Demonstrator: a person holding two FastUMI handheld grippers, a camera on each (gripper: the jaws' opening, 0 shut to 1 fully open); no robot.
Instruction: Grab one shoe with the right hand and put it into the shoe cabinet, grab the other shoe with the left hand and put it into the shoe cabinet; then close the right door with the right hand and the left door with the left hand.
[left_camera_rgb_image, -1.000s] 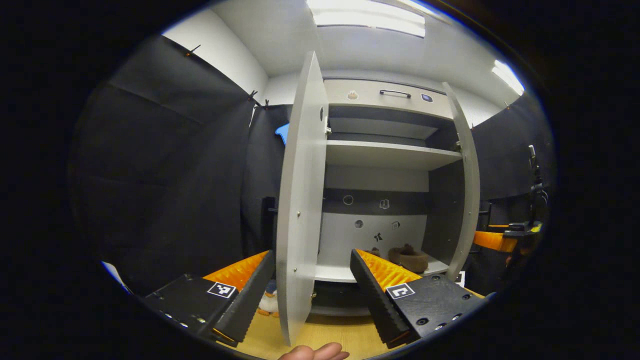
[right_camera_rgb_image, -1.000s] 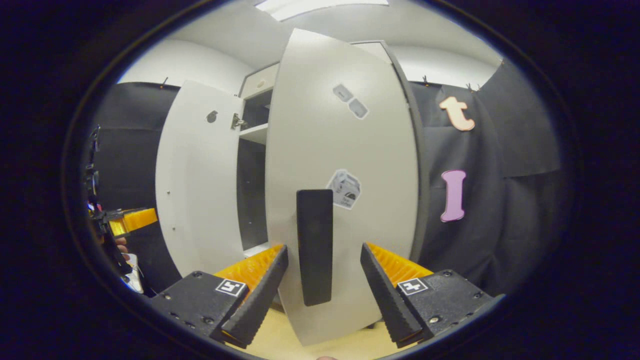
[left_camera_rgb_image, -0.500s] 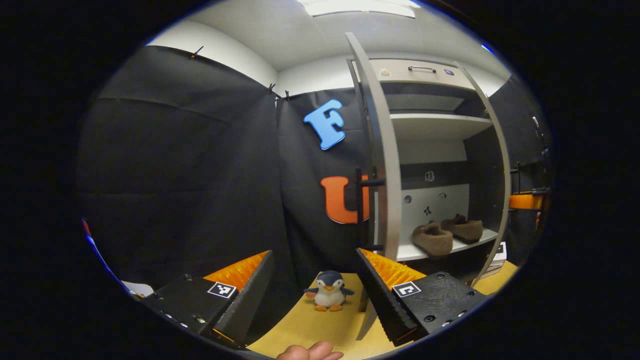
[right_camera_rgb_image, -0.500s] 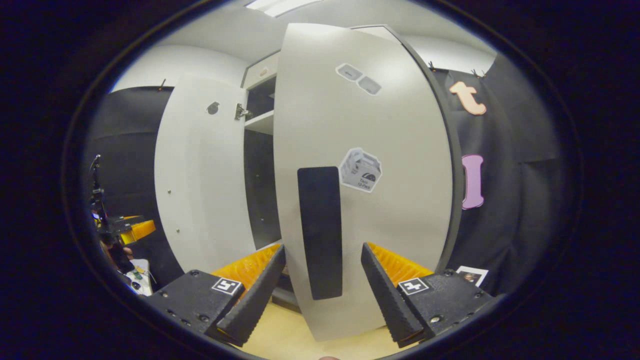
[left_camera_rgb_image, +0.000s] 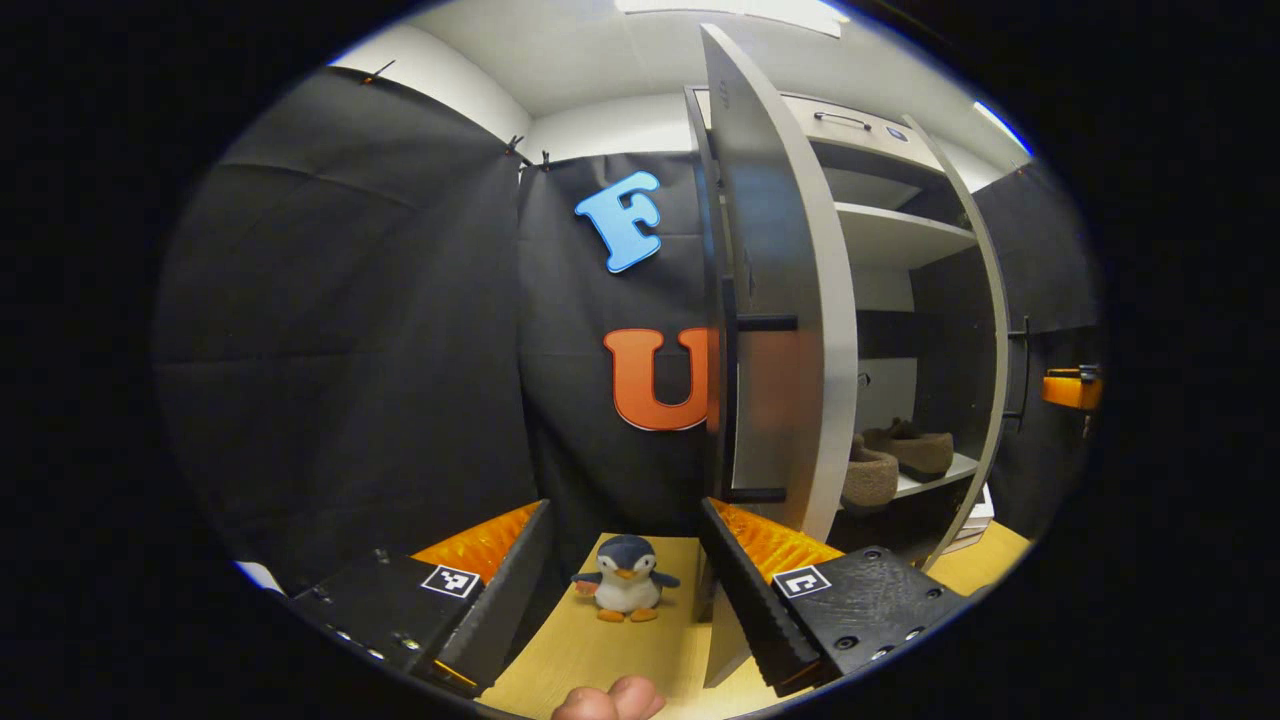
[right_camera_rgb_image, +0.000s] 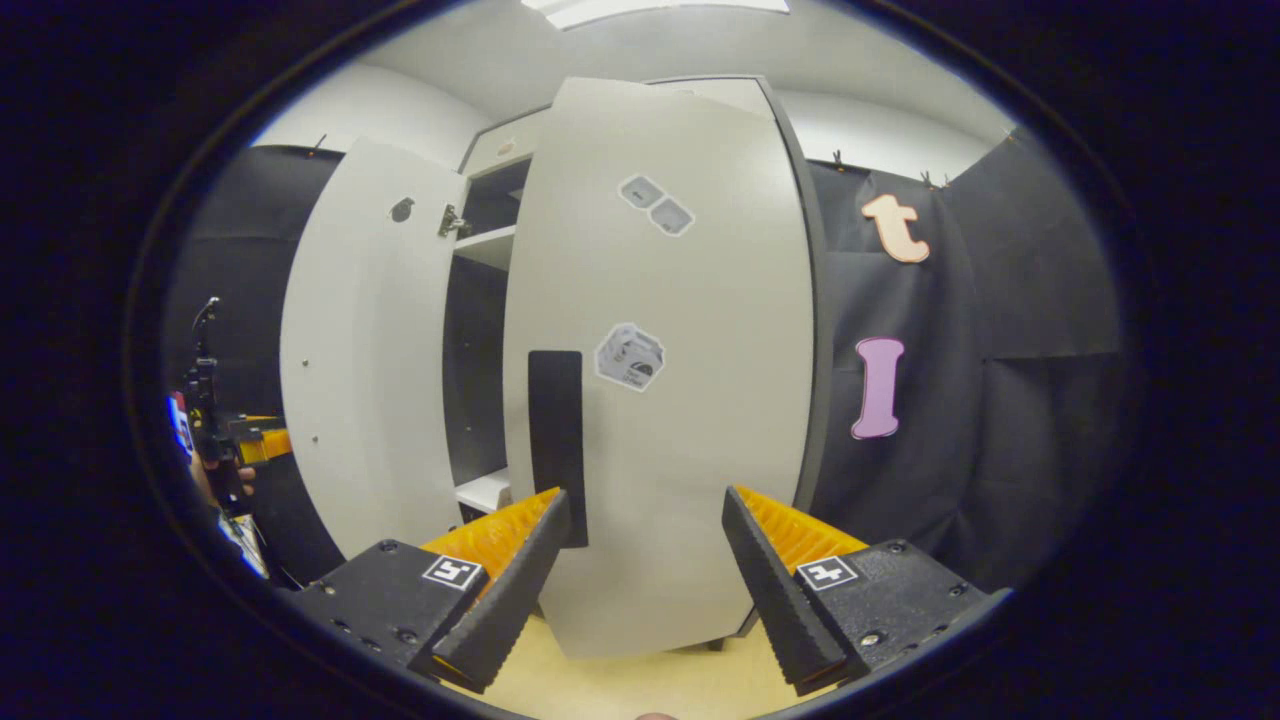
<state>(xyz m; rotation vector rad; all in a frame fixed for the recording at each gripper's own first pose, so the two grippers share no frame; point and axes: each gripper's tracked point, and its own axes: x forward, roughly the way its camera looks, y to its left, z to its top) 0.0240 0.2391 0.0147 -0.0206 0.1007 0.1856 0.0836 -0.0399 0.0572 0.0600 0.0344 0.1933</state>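
Note:
Two brown shoes sit side by side on the low shelf inside the grey shoe cabinet. The left door stands ajar, seen almost edge-on, with its black handle on the outer face. My left gripper is open and empty, low beside that door's outer side. In the right gripper view the right door fills the middle, partly swung in, its black handle just above the left finger. My right gripper is open and empty in front of that door.
A small penguin toy stands on the wooden floor between my left fingers. Black cloth walls close in both sides. The left door's inner face shows beyond the right door, with the other gripper and a hand past it.
My left gripper has moved from straddling the left door's edge round to its outer side. The right door has swung away from my right gripper, and its handle has shifted left in view.

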